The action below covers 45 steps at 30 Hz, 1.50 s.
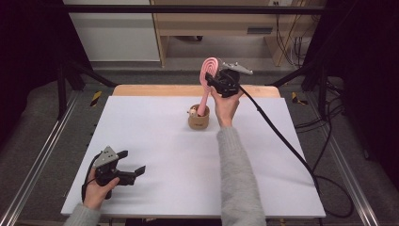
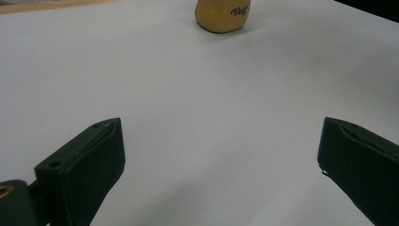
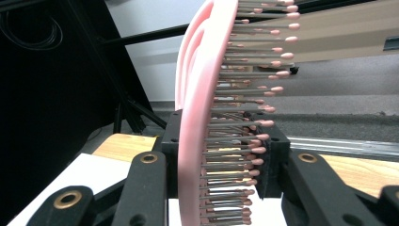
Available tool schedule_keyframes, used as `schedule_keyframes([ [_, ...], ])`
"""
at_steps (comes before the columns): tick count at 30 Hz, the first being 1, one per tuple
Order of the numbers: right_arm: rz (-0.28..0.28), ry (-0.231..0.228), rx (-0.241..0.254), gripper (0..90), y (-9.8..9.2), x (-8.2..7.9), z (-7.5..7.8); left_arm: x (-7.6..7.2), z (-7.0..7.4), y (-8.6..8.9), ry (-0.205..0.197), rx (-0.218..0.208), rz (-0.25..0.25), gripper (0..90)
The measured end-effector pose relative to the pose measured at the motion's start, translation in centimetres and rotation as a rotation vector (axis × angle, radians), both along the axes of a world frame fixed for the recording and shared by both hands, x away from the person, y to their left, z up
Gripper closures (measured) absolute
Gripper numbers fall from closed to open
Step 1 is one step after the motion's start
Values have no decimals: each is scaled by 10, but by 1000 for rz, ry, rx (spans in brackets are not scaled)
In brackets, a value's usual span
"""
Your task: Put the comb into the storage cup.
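- You had the right hand-held gripper clamped on the pink hairbrush at its head, above the tan cup; the handle ran down into the cup.
- Best move, by my read: lower straight along the handle's axis and release only once the handle end has bottomed in the cup, since the light cup could tip.
- The left hand-held gripper sat open, holding nothing, well apart from the cup toward your side of the white surface; it could have steadied the cup.
- The brush was looped pink plastic with metal pins carrying pink ball tips; the jaws pressed the back and the pin side.
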State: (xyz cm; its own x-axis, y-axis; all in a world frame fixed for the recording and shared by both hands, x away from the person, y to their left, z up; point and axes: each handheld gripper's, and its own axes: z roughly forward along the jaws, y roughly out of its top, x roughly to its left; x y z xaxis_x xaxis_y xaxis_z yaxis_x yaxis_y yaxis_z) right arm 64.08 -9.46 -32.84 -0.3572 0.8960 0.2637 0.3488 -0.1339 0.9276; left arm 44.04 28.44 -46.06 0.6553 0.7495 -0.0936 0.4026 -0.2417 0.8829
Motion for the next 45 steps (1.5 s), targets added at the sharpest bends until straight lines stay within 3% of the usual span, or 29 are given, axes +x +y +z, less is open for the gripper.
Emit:
schedule_keyframes([
  [15, -5, 14, 0, 635, 3, 1, -12, 0, 0, -1, 0, 2, -1, 14],
  [45, -15, 69, 60, 634, -3, 1, -40, 0, -1, -2, 4, 8, -3, 14],
])
